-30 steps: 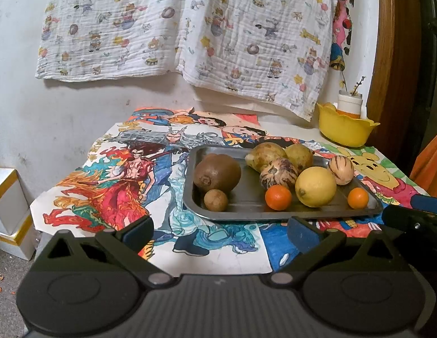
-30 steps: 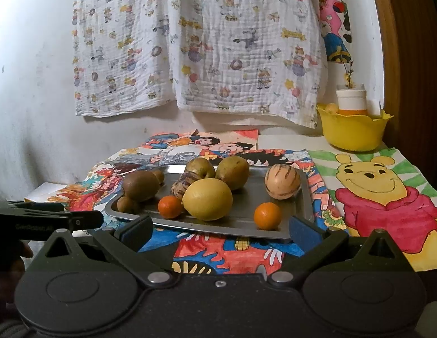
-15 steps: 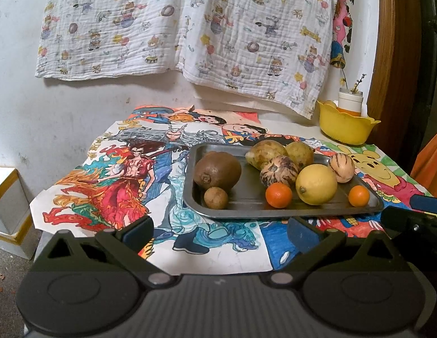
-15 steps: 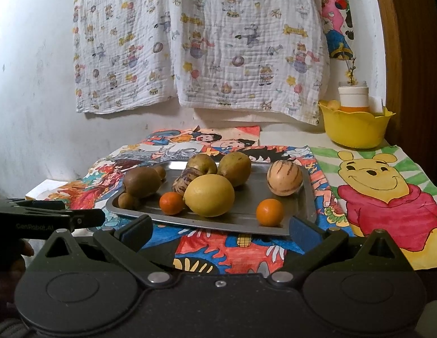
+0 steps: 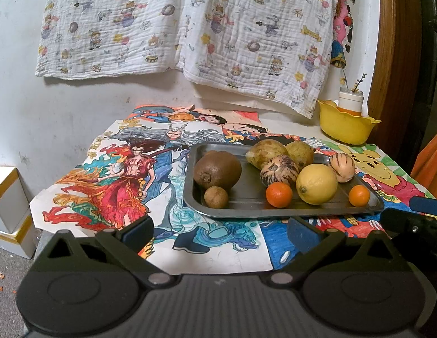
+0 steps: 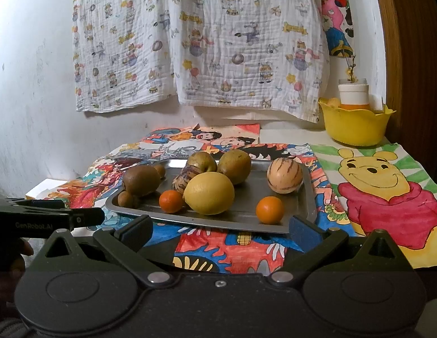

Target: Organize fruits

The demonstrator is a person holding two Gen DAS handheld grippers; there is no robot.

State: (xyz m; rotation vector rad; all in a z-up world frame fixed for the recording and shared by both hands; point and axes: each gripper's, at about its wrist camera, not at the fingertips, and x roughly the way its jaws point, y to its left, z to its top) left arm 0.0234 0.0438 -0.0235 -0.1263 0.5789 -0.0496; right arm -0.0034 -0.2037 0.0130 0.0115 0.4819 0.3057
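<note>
We find the fruits gathered on a metal tray (image 5: 370, 207) just beyond both sets of jaws: a big brown kiwi (image 5: 217, 169) and a small brown fruit (image 5: 216, 197) ahead of our left jaws' left finger, a lemon (image 5: 316, 183) with a small orange (image 5: 278, 195) beside it past their right finger, two pears (image 6: 234, 166) and two striped melons (image 6: 284, 176) behind. A second orange (image 6: 269, 209) sits near the tray's front edge, straight ahead of our right gripper (image 6: 220, 232). Both our left gripper (image 5: 220, 232) and the right one stand with jaws wide apart, holding nothing, short of the tray above the picture-covered table (image 6: 387, 186). A yellow bowl (image 6: 355, 125) waits far beyond, to the right. This fits either fruit awaiting sorting or fruit already collected, so we name no pick.
</note>
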